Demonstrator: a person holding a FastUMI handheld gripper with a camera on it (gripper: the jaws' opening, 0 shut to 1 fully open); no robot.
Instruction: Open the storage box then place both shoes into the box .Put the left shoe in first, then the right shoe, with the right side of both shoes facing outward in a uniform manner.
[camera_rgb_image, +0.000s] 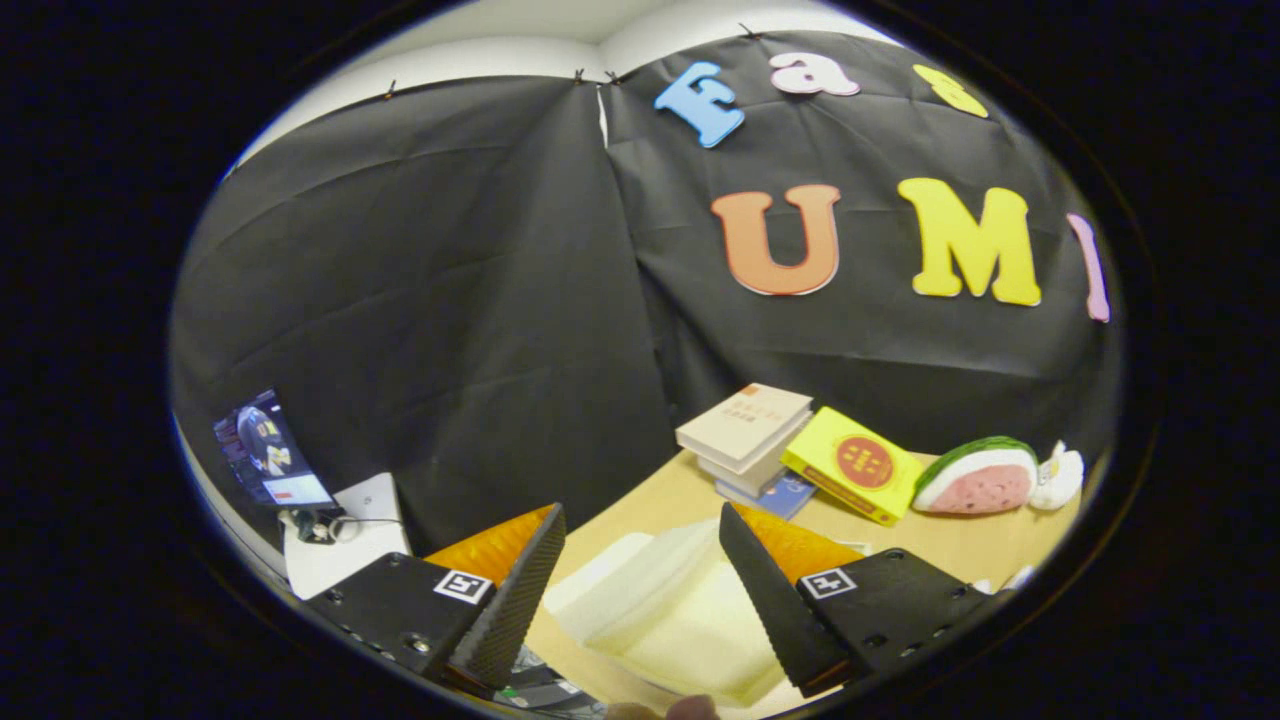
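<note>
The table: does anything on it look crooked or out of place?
Slightly. The yellow book leans tilted against the book stack rather than lying flat. A watermelon-slice toy sits beside it. The white storage box lies between the open gripper's fingers, undamaged.

A stack of books (745, 440) sits at centre right on the tan table (960, 545); a yellow book (852, 478) leans beside it; a watermelon-slice toy (975, 476) lies farther right; a small screen (268, 452) glows at lower left.

Rides on the gripper (640, 570), looking forward along its spread fingers. Sits low and close over the worktop (950, 545), tilted upward toward the cloth wall (450, 280) beyond.
</note>
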